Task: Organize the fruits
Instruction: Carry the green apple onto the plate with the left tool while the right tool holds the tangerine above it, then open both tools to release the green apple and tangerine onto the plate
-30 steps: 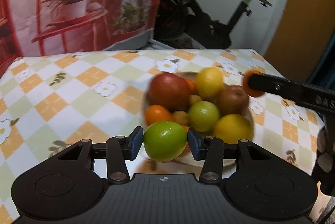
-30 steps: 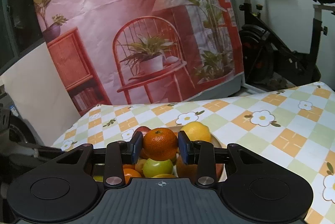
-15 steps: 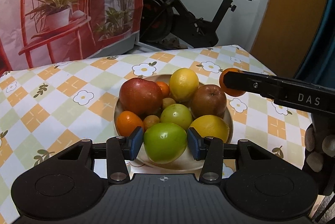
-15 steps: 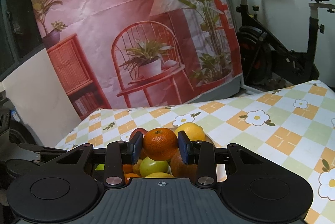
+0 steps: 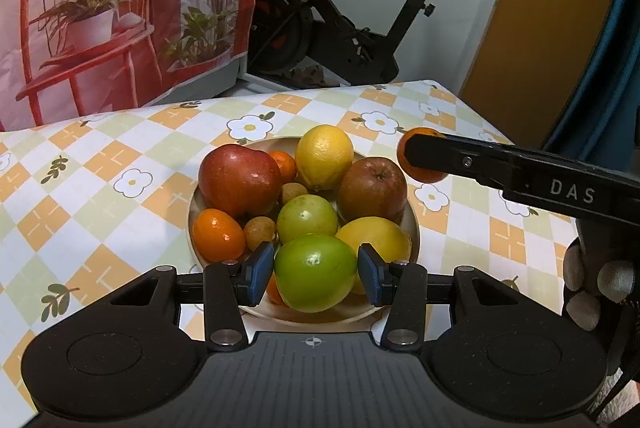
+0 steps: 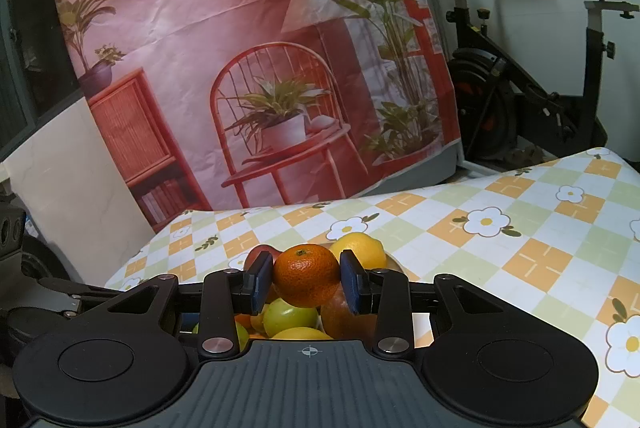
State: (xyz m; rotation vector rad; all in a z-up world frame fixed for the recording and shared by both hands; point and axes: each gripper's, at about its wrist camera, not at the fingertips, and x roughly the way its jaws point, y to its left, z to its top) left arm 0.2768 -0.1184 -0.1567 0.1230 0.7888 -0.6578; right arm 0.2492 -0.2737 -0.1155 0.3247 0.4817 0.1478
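While the left tool (image 5: pixel 316 270) pinches a green fruit (image 5: pixel 315 278) at the near rim of the bowl (image 5: pixel 414 228), its blue pads press on both flanks, so the round skin cannot roll free. Likewise the right tool (image 6: pixel 306 282) clamps a mandarin (image 6: pixel 306 280) across its middle, above the bowl's right side. Between them the bowl sits mid-surface, toward the right edge of the checked tablecloth (image 5: pixel 120 164), heaped with a red apple (image 5: pixel 239 178), a lemon (image 5: pixel 325 156) and smaller fruit. Both fruits probably hang above the pile for sorting elsewhere.
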